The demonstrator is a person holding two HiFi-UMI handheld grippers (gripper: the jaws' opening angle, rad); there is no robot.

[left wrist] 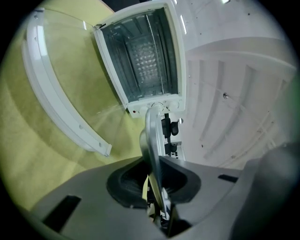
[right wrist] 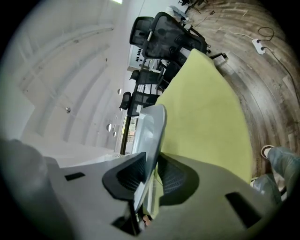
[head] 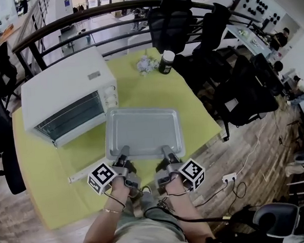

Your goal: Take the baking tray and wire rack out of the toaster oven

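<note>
I see smooth, dull grey metal on the tray (head: 142, 132), glossy white paint on the oven (head: 62, 85), a matt yellow-green cloth (head: 145, 90), and a wooden floor (head: 246, 153).

Counted: one baking tray (head: 142, 132), one toaster oven (head: 63, 93), one jar (head: 166, 61), one table (head: 197, 108), two grippers: left gripper (head: 124, 152), right gripper (head: 165, 151).
</note>
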